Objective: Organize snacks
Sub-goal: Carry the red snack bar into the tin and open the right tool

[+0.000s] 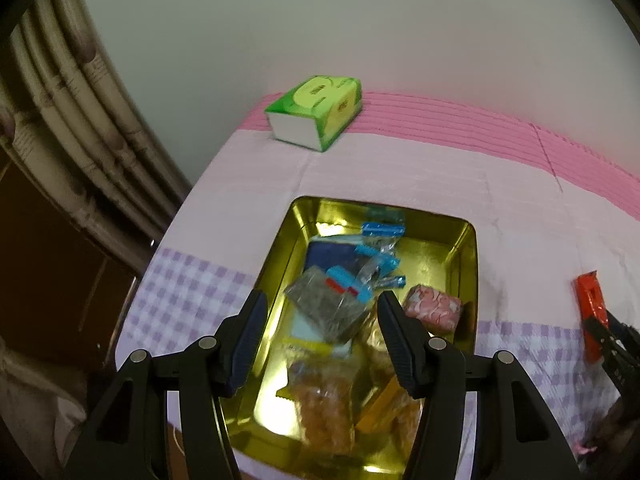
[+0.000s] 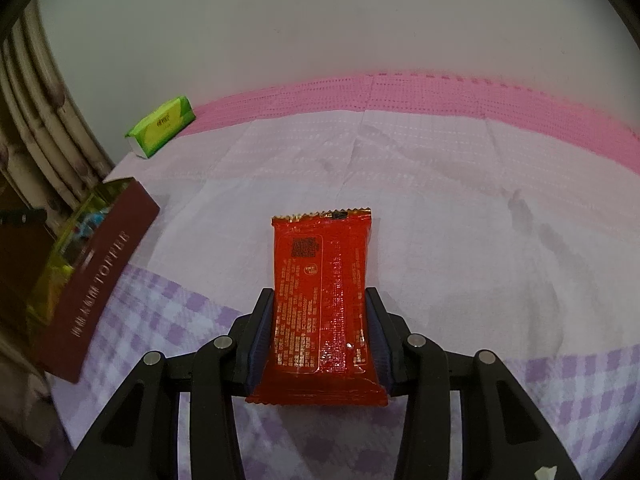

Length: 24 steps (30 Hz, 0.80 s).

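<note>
An open gold tin (image 1: 460, 248) sits on the checked cloth and holds several snacks: blue-clipped clear packets (image 1: 380, 228), a dark packet (image 1: 320, 308), a pink wrapped sweet (image 1: 434, 308) and orange-brown biscuits (image 1: 324, 408). My left gripper (image 1: 322, 296) hovers open above the tin with nothing pressed between its pads. To the right of the tin, my right gripper (image 2: 319, 292) is shut on the lower half of a red snack packet (image 2: 322, 280), held just over the cloth. That red packet (image 1: 590, 304) also shows at the right edge of the left wrist view.
A green tissue box (image 1: 316, 114) stands at the back by the wall, on the pink band of the cloth. The tin's maroon outer wall (image 2: 100, 272) is at the left of the right wrist view. Curtains (image 1: 60, 80) hang past the table's left edge.
</note>
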Each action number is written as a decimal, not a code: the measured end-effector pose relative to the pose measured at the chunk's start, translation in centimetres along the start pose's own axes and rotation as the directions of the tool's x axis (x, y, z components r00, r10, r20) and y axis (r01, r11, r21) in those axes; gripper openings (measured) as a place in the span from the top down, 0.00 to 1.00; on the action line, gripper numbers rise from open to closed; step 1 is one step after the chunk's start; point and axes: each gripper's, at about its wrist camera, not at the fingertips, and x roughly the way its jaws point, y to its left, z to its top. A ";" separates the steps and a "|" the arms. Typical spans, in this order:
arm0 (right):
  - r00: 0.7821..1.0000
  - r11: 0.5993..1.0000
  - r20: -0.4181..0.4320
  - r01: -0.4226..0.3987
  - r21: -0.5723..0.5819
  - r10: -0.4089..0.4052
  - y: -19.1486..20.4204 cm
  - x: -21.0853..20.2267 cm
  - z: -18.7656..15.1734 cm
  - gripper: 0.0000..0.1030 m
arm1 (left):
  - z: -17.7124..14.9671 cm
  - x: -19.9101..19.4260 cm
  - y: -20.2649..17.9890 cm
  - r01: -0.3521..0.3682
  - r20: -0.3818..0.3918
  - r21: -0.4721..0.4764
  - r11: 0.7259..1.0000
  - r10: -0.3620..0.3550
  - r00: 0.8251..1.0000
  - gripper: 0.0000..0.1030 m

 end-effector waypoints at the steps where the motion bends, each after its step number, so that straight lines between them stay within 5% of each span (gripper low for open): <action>1: 1.000 1.000 -0.002 -0.013 0.010 0.013 0.1 -0.2 -0.1 0.61 | -0.2 -0.2 0.3 0.002 -0.003 -0.008 1.000 -0.002 1.000 0.44; 14: 0.974 0.974 -0.009 -0.226 0.010 0.226 6.7 -3.8 0.9 0.61 | -3.1 -1.8 4.4 -0.031 -0.003 -0.059 0.998 0.030 1.000 0.43; 24: 0.919 0.918 -0.089 -0.390 -0.071 0.384 17.2 -2.8 3.0 0.61 | -3.8 -0.4 8.4 -0.056 -0.024 -0.124 0.991 0.053 0.998 0.43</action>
